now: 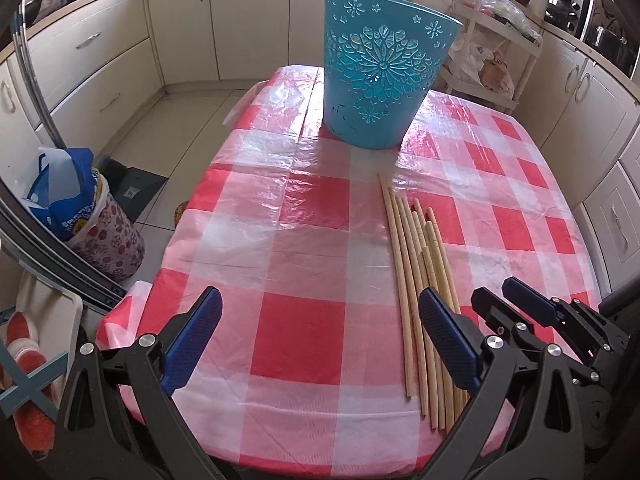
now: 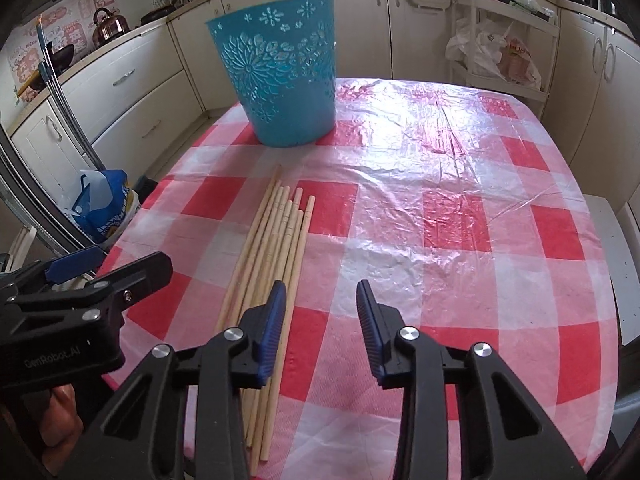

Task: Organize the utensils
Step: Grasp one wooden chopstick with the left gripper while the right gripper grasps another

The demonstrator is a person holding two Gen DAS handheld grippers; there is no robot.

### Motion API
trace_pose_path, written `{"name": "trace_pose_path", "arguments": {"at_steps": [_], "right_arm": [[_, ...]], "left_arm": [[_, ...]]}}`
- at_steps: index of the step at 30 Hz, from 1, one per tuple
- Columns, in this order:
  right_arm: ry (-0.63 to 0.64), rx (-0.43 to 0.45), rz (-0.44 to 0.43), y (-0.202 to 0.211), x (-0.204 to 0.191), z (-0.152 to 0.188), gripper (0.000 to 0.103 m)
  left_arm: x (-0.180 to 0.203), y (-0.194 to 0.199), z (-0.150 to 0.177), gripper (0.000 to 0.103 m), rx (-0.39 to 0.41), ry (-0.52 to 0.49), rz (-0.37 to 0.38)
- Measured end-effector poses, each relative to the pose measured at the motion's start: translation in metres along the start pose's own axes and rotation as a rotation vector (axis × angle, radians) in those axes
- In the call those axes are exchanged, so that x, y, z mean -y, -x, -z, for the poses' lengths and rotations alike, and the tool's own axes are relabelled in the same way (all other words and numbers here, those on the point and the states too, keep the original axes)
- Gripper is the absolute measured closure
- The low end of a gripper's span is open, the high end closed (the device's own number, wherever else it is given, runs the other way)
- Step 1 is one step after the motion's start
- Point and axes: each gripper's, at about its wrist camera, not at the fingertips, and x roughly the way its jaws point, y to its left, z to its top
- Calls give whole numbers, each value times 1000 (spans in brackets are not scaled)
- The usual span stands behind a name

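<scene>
Several wooden chopsticks [image 1: 416, 264] lie side by side on the red-and-white checked tablecloth [image 1: 300, 332]; they also show in the right wrist view [image 2: 276, 248]. A teal perforated bucket [image 1: 380, 68] stands upright at the far end of the table, also seen in the right wrist view [image 2: 280, 72]. My left gripper [image 1: 320, 312] is open and empty, left of the chopsticks, its right finger over their near ends. My right gripper [image 2: 322, 300] is open and empty, just right of the chopsticks. It shows in the left wrist view [image 1: 496, 298] too.
Kitchen cabinets [image 1: 120, 56] surround the table. A flowered bin with a blue bag [image 1: 80, 208] stands on the floor at the left. A white rack with plastic bags [image 2: 500, 52] stands behind the table at the right. The left gripper's body [image 2: 80, 300] is at the table's left edge.
</scene>
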Motion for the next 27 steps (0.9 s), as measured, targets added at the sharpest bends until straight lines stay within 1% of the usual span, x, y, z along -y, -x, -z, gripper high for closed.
{"name": "trace_pose_path", "arguments": {"at_steps": [4, 5, 8, 11, 16, 18, 19, 21, 26, 27], "right_arm": [[25, -9, 20, -17, -2, -7, 67], [27, -4, 12, -18, -1, -9, 67], [52, -1, 23, -24, -3, -16, 67], [65, -6, 15, -27, -3, -18, 67], [119, -22, 61, -34, -6, -22, 67], [111, -32, 61, -34, 0, -24, 67], [104, -34, 60, -33, 3, -24, 68], [106, -34, 53, -32, 8, -23, 78], [98, -34, 55, -30, 18, -22, 89], [96, -34, 55, -30, 19, -23, 89]], "left_arm": [[5, -14, -9, 8, 2, -4, -14], [5, -18, -11, 8, 2, -5, -17], [8, -28, -18, 8, -1, -10, -24], [11, -38, -23, 8, -4, -18, -18], [22, -54, -29, 8, -17, -47, -33], [24, -59, -30, 8, -25, -58, -45], [24, -61, -30, 8, -24, -57, -42], [25, -65, -32, 8, -30, -66, -51], [23, -74, -32, 9, -50, -103, -78], [21, -74, -32, 9, -49, -102, -75]]}}
